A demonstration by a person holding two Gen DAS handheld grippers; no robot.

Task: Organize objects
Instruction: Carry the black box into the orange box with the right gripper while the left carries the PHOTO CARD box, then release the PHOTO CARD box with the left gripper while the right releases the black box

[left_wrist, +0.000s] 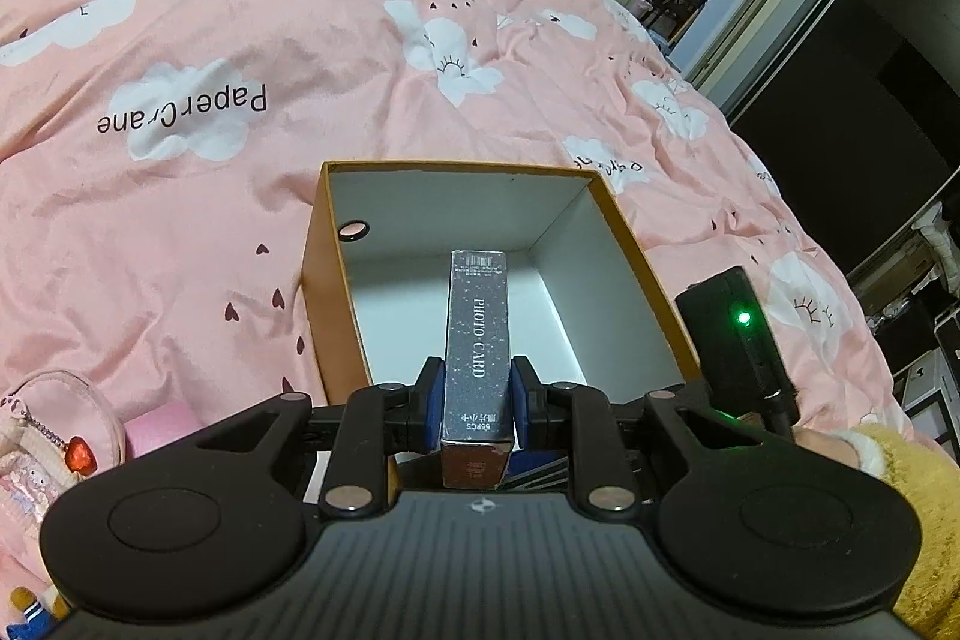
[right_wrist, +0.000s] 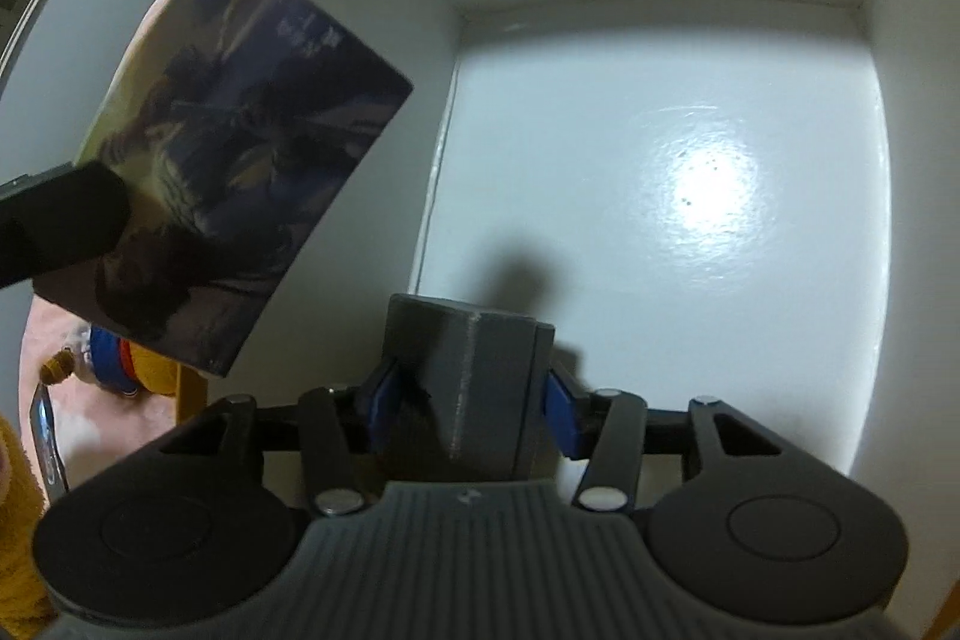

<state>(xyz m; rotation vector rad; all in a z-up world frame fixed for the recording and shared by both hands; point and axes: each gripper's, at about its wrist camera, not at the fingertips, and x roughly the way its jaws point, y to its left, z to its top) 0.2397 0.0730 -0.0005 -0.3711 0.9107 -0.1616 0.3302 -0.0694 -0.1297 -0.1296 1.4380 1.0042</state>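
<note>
While the orange box [left_wrist: 336,316] on the bed is holding nothing yet, I am clamping the photo card pack [left_wrist: 477,340] in my left gripper [left_wrist: 478,409] above it and loosening my right gripper [right_wrist: 465,409] around a grey block [right_wrist: 474,388] inside, with both items not yet set down.

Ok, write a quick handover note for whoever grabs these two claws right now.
Left claw: shut on the photo card box, held over the open cardboard box.
Right claw: down inside that box, grey block between its pads, grip unclear.
Done: box floor otherwise bare.
Left: set both down, then the pouch on the bed.
</note>
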